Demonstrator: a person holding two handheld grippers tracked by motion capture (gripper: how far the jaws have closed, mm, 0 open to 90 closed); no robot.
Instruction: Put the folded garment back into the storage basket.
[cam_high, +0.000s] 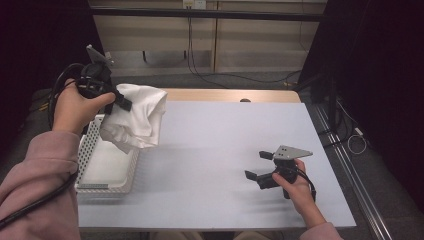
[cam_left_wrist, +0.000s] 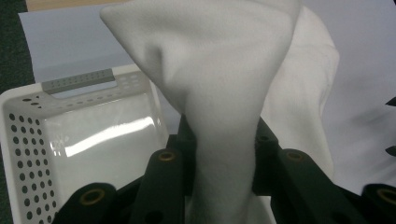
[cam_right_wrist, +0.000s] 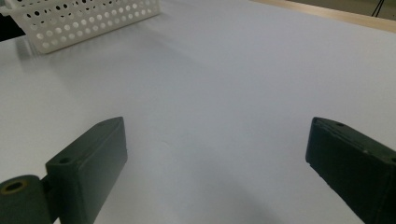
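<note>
Left gripper view: cloth between tongs

This looks like a lab set up for recording, not a home. A plain pale bench stands alone with black curtains hanging at 3 and 9 o'clock. At 12 o'clock, bare wood-panelled boards sit behind a dark rail, with loose cables trailing down to the grey floor. A metal track runs along the floor at 4 o'clock.
</note>
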